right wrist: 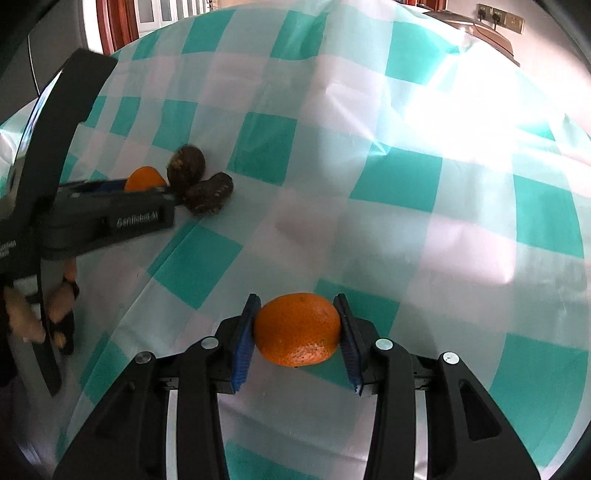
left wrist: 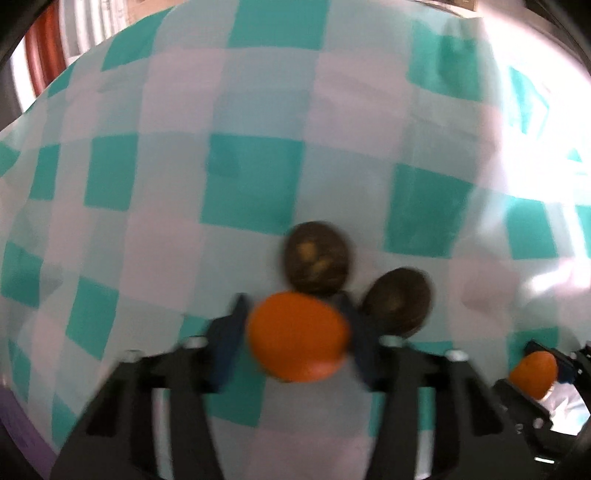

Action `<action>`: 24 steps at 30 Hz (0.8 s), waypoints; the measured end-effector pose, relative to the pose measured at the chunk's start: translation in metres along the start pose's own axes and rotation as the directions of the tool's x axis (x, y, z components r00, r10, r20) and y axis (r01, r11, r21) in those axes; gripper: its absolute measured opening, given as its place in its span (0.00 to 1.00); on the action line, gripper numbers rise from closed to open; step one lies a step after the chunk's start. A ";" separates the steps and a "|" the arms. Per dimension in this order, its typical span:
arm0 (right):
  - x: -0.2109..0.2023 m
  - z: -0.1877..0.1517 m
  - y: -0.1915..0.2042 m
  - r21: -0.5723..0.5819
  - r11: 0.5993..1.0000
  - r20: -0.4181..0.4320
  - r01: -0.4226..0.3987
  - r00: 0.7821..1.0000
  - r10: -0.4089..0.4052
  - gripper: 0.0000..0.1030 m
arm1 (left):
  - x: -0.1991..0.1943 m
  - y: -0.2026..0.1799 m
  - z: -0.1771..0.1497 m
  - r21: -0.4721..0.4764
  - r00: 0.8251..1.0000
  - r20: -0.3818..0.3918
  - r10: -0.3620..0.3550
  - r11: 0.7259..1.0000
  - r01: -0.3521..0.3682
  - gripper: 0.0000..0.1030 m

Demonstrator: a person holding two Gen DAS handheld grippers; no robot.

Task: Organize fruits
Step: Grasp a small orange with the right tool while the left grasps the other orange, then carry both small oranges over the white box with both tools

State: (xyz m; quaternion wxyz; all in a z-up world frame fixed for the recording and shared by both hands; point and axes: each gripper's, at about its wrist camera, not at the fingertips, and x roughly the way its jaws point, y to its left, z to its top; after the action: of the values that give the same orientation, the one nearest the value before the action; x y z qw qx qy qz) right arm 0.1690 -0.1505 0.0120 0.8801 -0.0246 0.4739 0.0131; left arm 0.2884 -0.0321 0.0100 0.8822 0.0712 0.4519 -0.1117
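My left gripper [left wrist: 297, 338] is shut on an orange mandarin [left wrist: 297, 338], held just in front of two dark brown fruits [left wrist: 317, 256] [left wrist: 397, 301] that lie on the teal-and-white checked cloth [left wrist: 258, 147]. My right gripper [right wrist: 297, 330] is shut on a second mandarin [right wrist: 297, 328] over the cloth, nearer the front. In the right wrist view the left gripper [right wrist: 110, 218] reaches in from the left with its mandarin [right wrist: 144, 179] next to the brown fruits [right wrist: 185, 167] [right wrist: 208, 192]. The right gripper's mandarin also shows in the left wrist view [left wrist: 533, 373].
The checked cloth [right wrist: 369, 147] covers the whole table. A person's hand [right wrist: 37, 317] holds the left gripper at the left edge. A wooden door frame [right wrist: 110, 26] and a wall socket [right wrist: 498, 16] stand beyond the table.
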 end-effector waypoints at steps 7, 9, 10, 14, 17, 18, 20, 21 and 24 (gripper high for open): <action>-0.006 -0.010 0.010 -0.001 1.000 -0.026 0.019 0.999 -0.019 0.40 | -0.013 -0.001 -0.020 -0.045 1.000 -0.020 -0.017 0.999 0.016 0.44; -0.007 -0.014 0.015 0.011 1.000 -0.039 0.010 0.999 -0.010 0.40 | -0.019 -0.003 -0.028 -0.040 0.999 -0.034 -0.030 0.999 0.029 0.44; -0.008 -0.015 0.017 0.016 1.000 -0.045 0.005 0.999 -0.004 0.40 | -0.023 -0.004 -0.033 -0.039 0.999 -0.042 -0.034 0.999 0.032 0.44; -0.023 -0.030 0.022 0.044 0.999 -0.074 -0.029 0.997 0.032 0.39 | -0.037 -0.003 -0.050 -0.042 0.996 -0.075 -0.045 0.998 0.042 0.44; -0.038 -0.044 0.025 0.073 0.995 -0.098 -0.064 0.993 0.071 0.39 | -0.050 -0.004 -0.063 -0.035 0.995 -0.092 -0.041 0.999 0.038 0.44; -0.045 -0.050 0.028 0.084 0.993 -0.105 -0.081 0.990 0.089 0.39 | -0.054 -0.002 -0.066 -0.037 0.995 -0.096 -0.039 0.999 0.035 0.44; -0.055 -0.059 0.032 0.089 0.991 -0.116 -0.103 0.987 0.113 0.39 | -0.067 -0.001 -0.073 -0.046 0.994 -0.101 -0.032 0.999 0.028 0.44; -0.056 -0.062 0.035 0.091 0.989 -0.120 -0.113 0.985 0.123 0.39 | -0.073 -0.001 -0.076 -0.046 0.994 -0.103 -0.030 0.999 0.026 0.44; -0.078 -0.077 0.033 0.091 0.987 -0.128 -0.134 0.981 0.145 0.39 | -0.094 0.000 -0.084 -0.039 0.995 -0.096 -0.022 0.999 0.018 0.44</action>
State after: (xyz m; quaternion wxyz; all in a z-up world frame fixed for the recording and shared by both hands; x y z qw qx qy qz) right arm 0.0603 -0.1221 0.0338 0.8435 0.0442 0.5326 0.0537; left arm 0.1700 -0.0012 0.0375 0.8594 0.0550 0.4966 -0.1083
